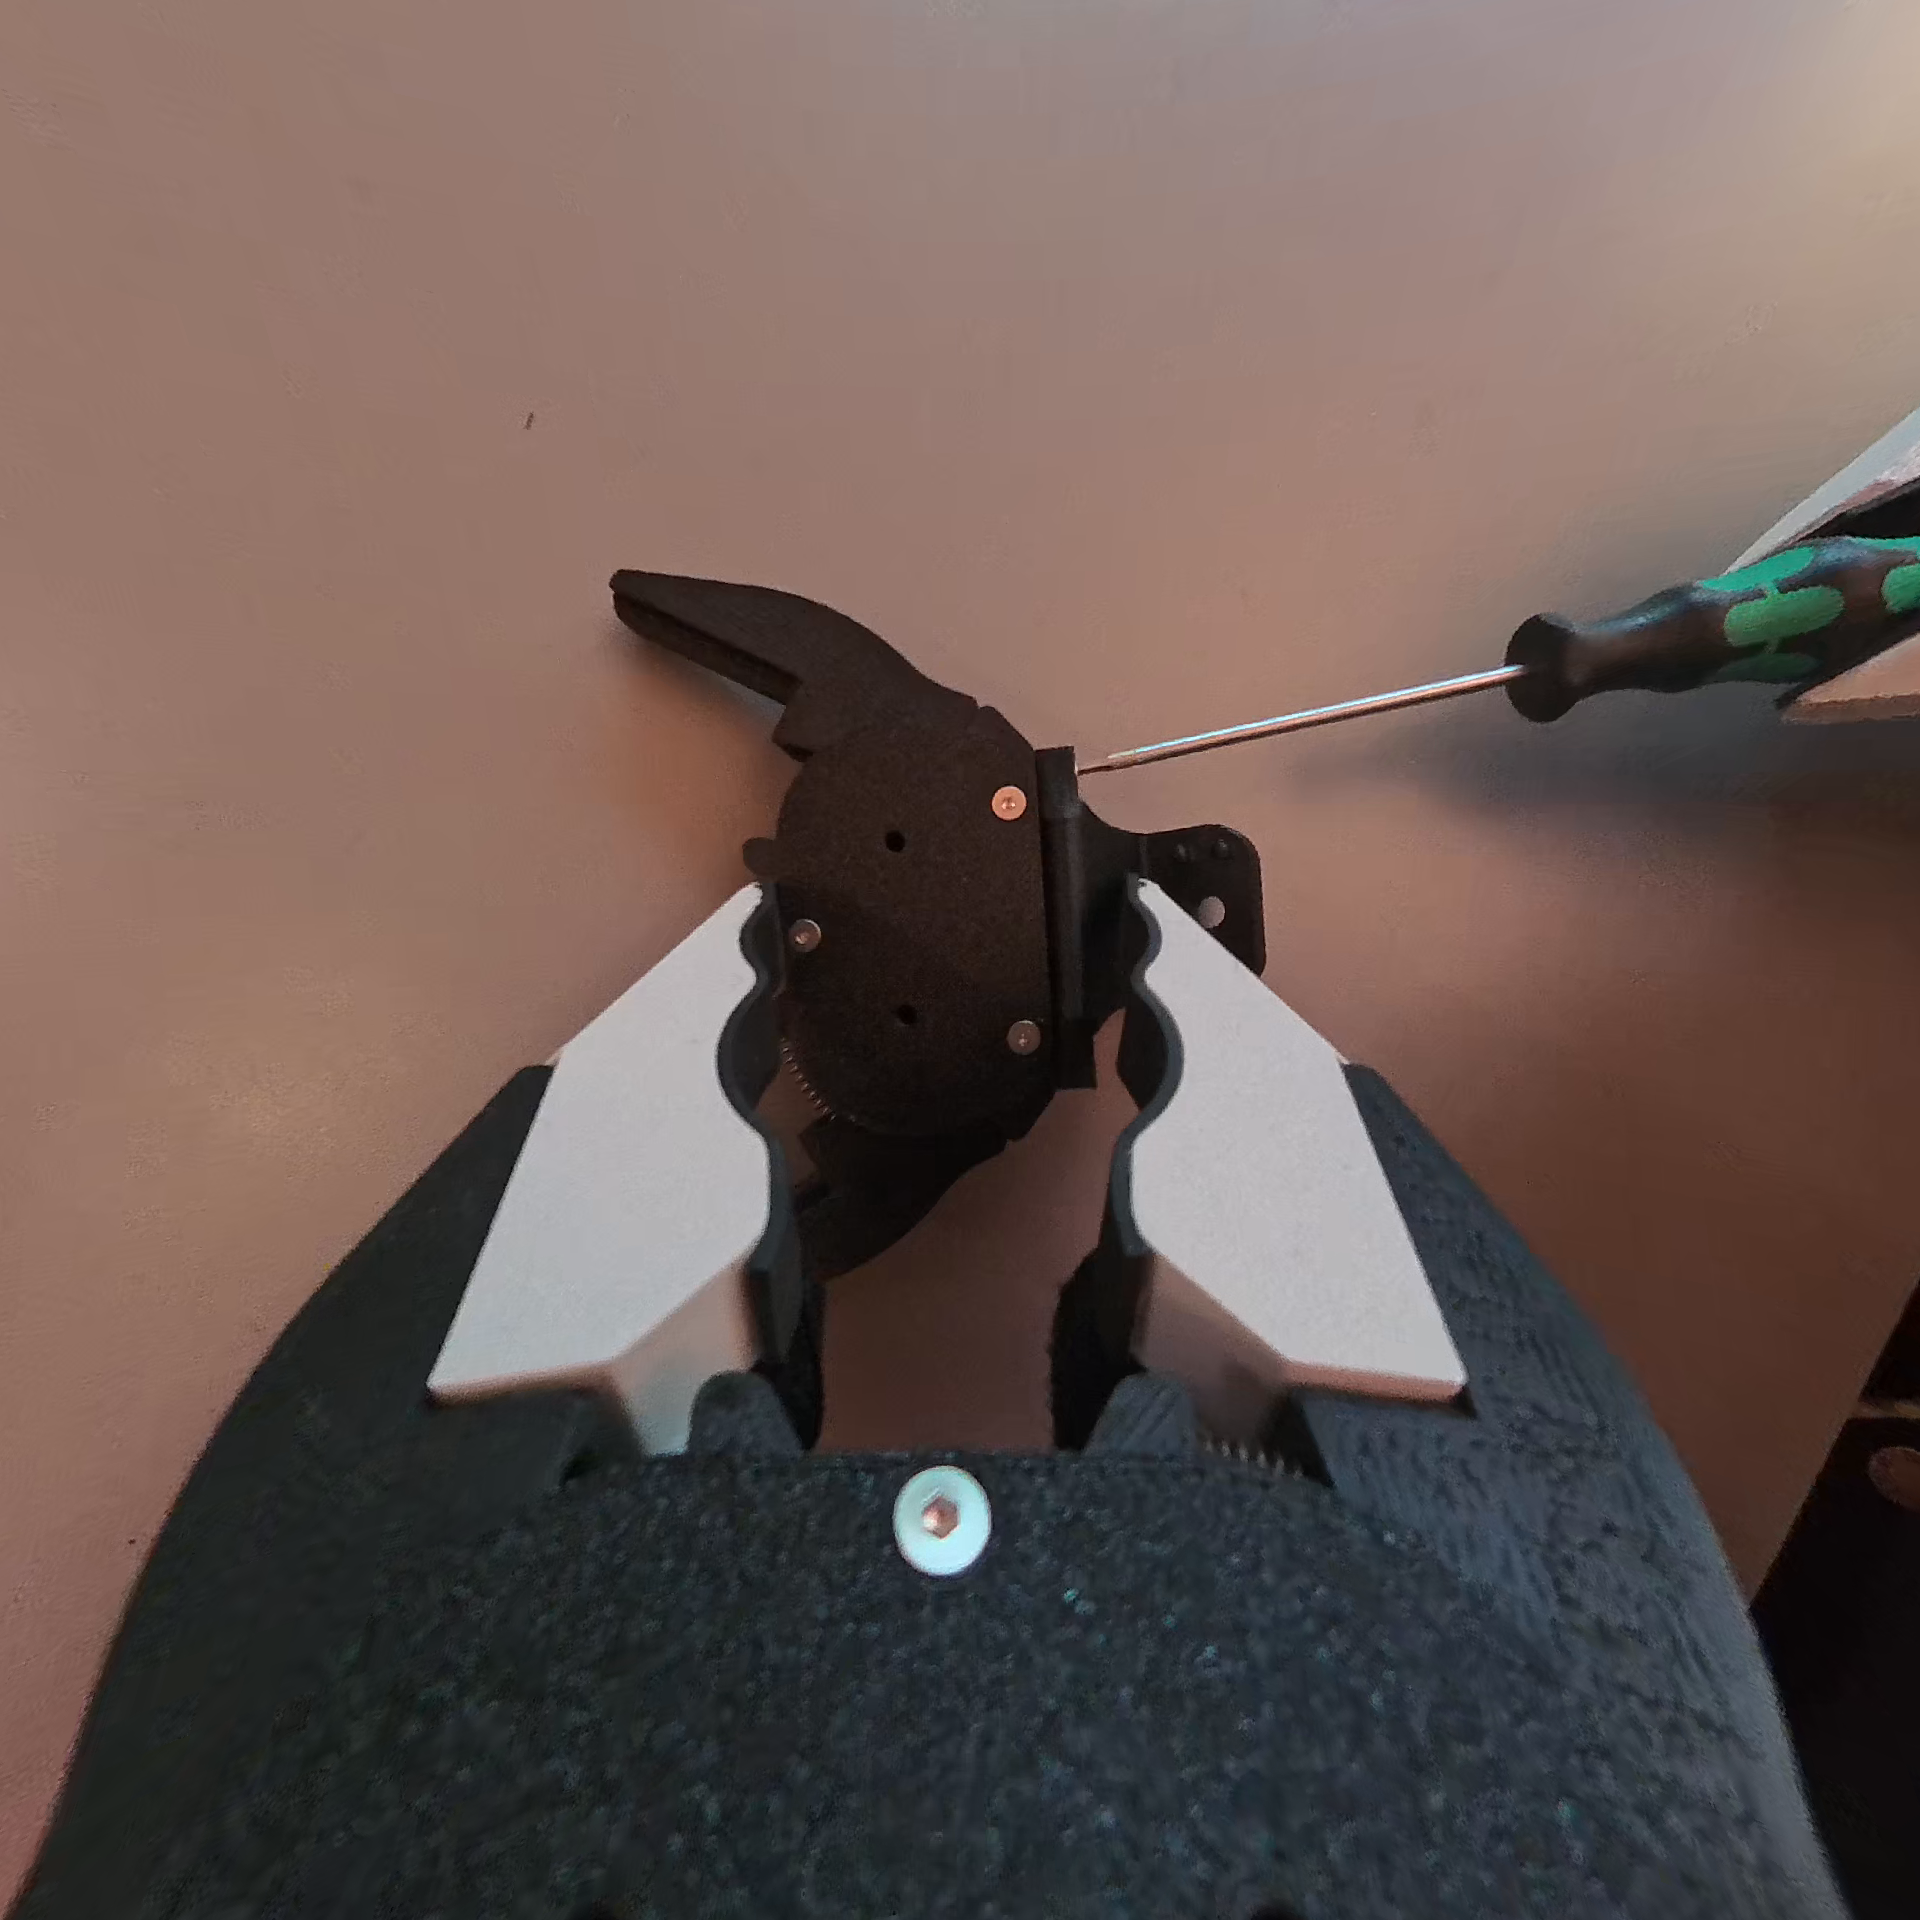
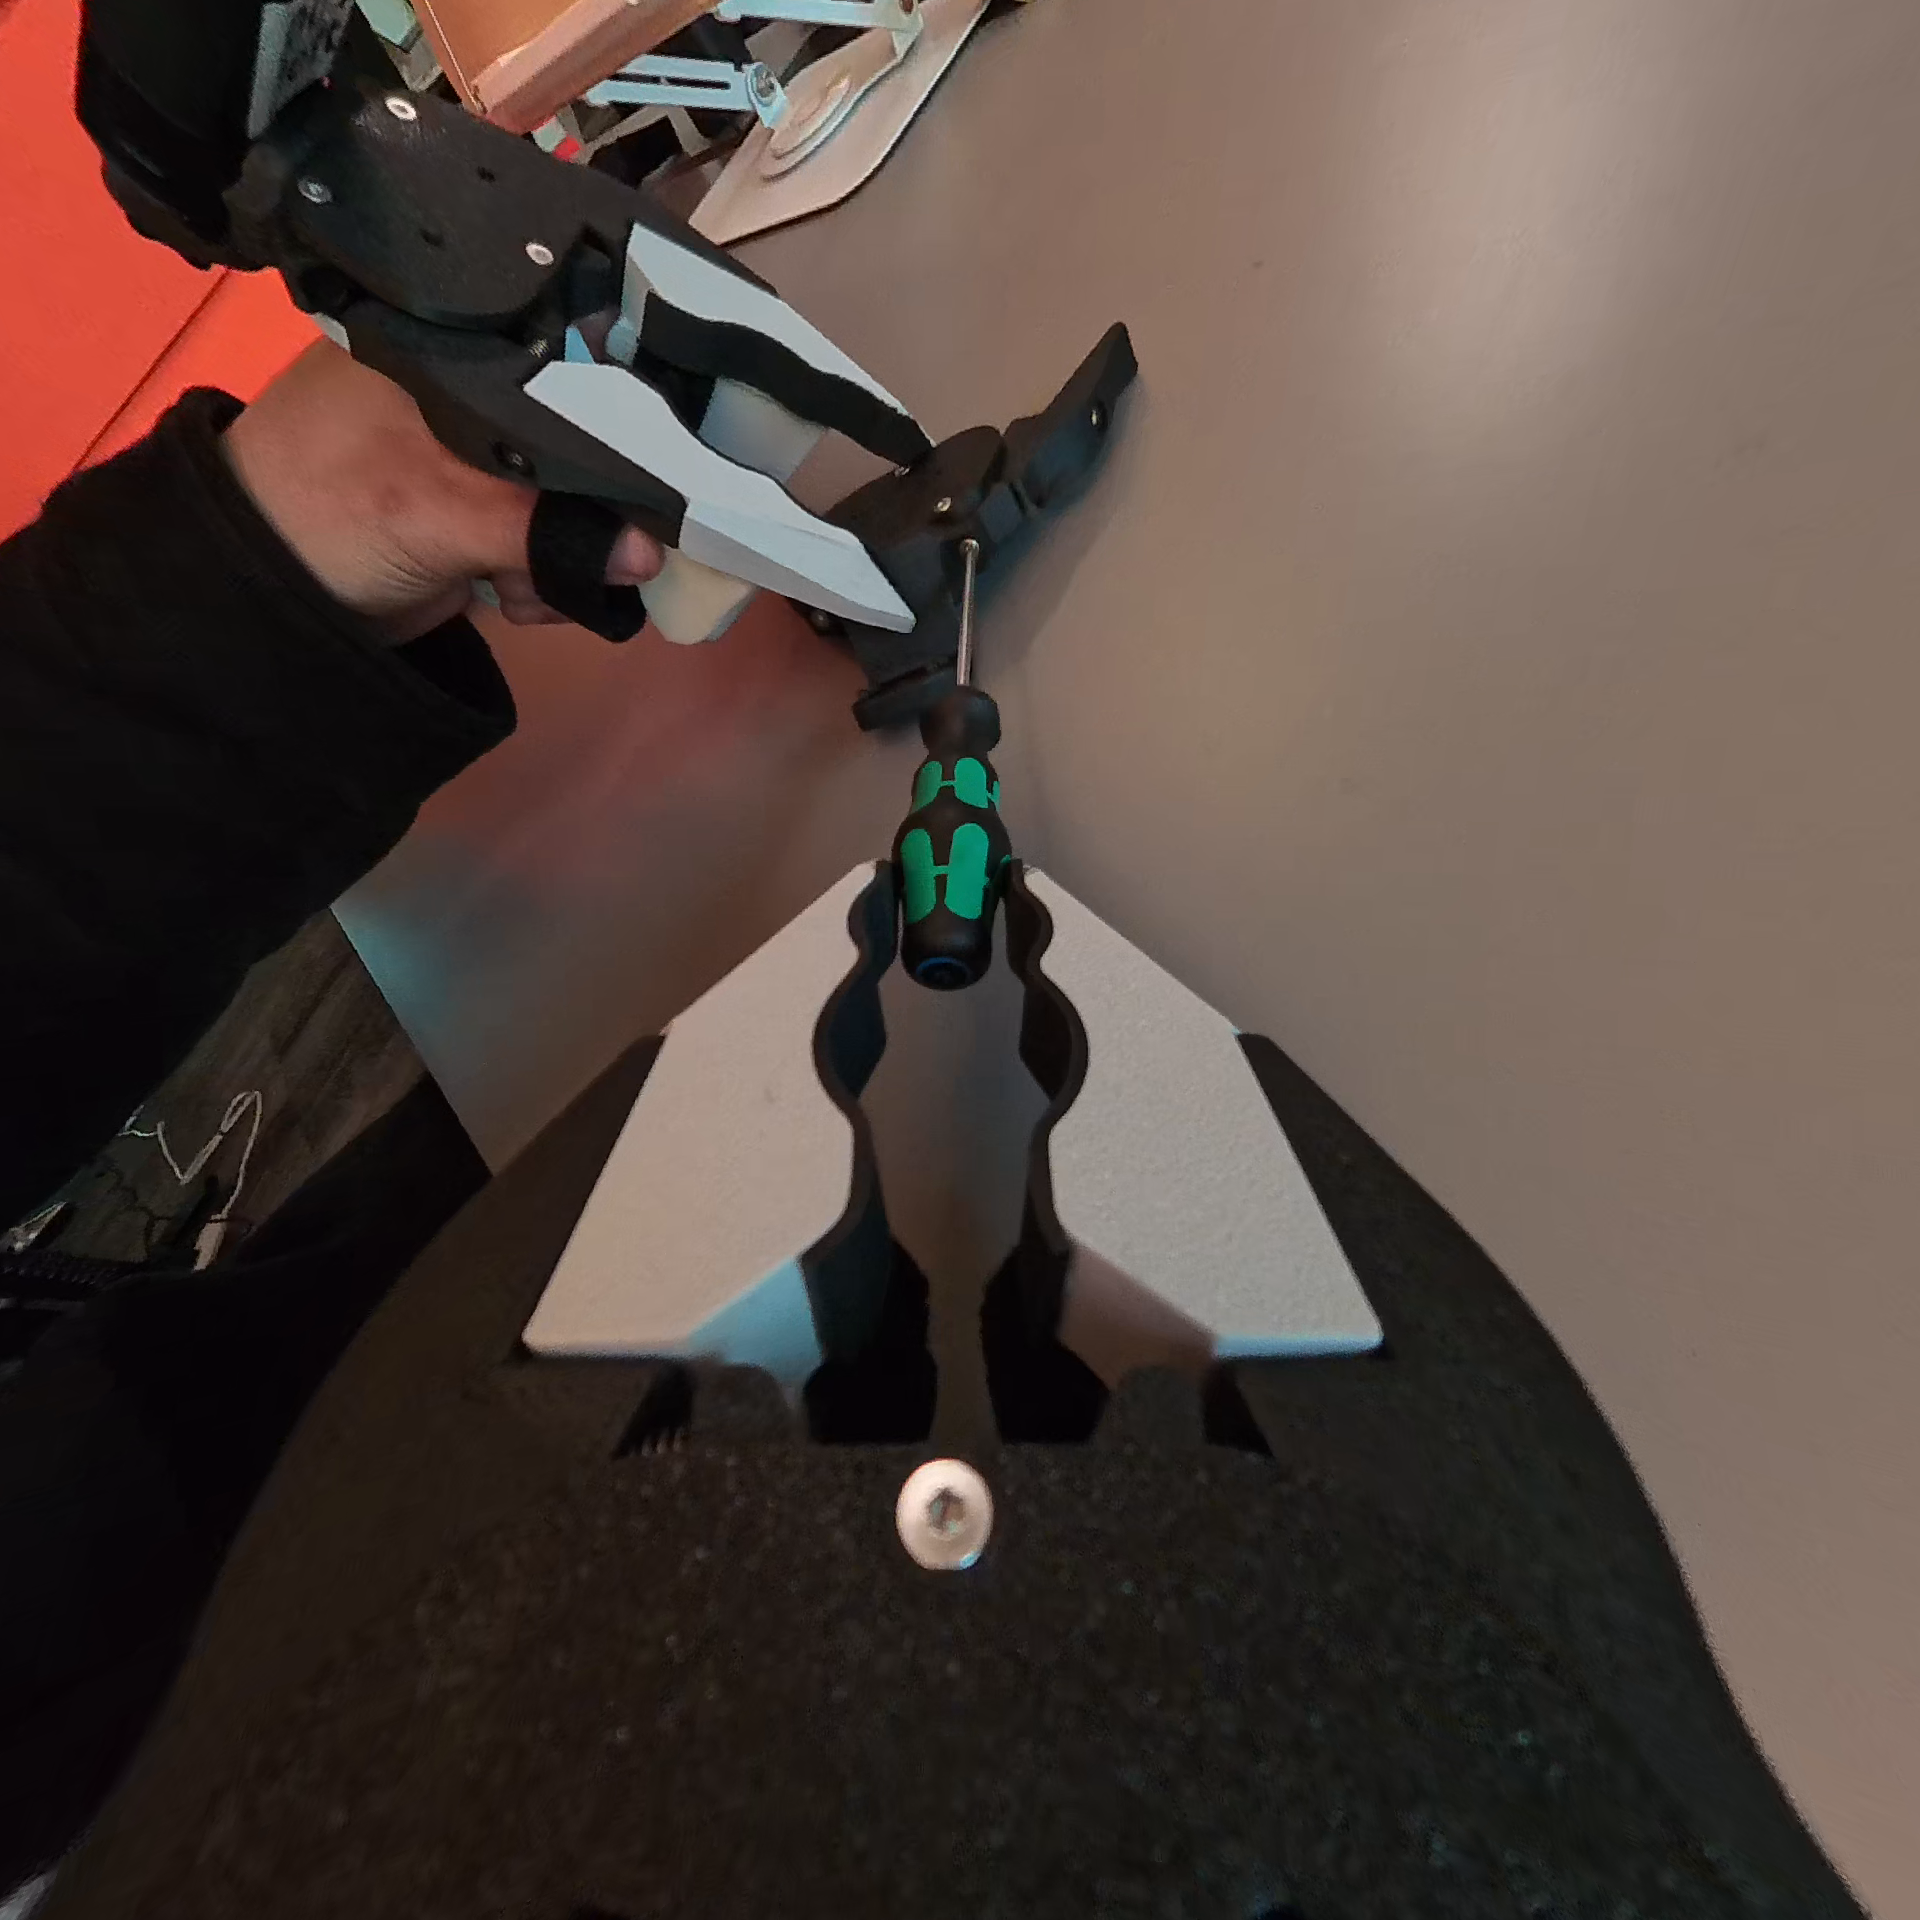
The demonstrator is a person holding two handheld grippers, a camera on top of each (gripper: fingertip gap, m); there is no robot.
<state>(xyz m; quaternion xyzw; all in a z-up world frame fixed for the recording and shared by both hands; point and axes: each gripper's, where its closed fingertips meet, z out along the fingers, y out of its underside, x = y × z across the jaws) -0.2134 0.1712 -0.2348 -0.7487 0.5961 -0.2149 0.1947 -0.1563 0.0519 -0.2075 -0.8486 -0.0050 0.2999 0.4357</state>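
A black printed assembly [image 1: 904, 831] with a lever arm and small screws lies on the grey-brown table [image 1: 416, 312]. My left gripper [image 1: 951, 914] is shut on its round body, one finger on each side. My right gripper [image 2: 951, 883] is shut on the green-and-black handle of a screwdriver [image 2: 940, 821]. The thin shaft points away from me, and its tip touches the assembly [image 2: 956, 468] at a small block on its edge. In the left wrist view the screwdriver [image 1: 1766, 623] comes in from the right. The left gripper [image 2: 909, 530] also shows in the right wrist view.
A person's hand [image 2: 395, 520] in a black sleeve holds the left gripper. Wooden and white items [image 2: 727, 83] lie at the table's far edge. An orange surface [image 2: 104, 312] is beyond the table's left edge. The table edge [image 1: 1849, 1403] drops off at lower right.
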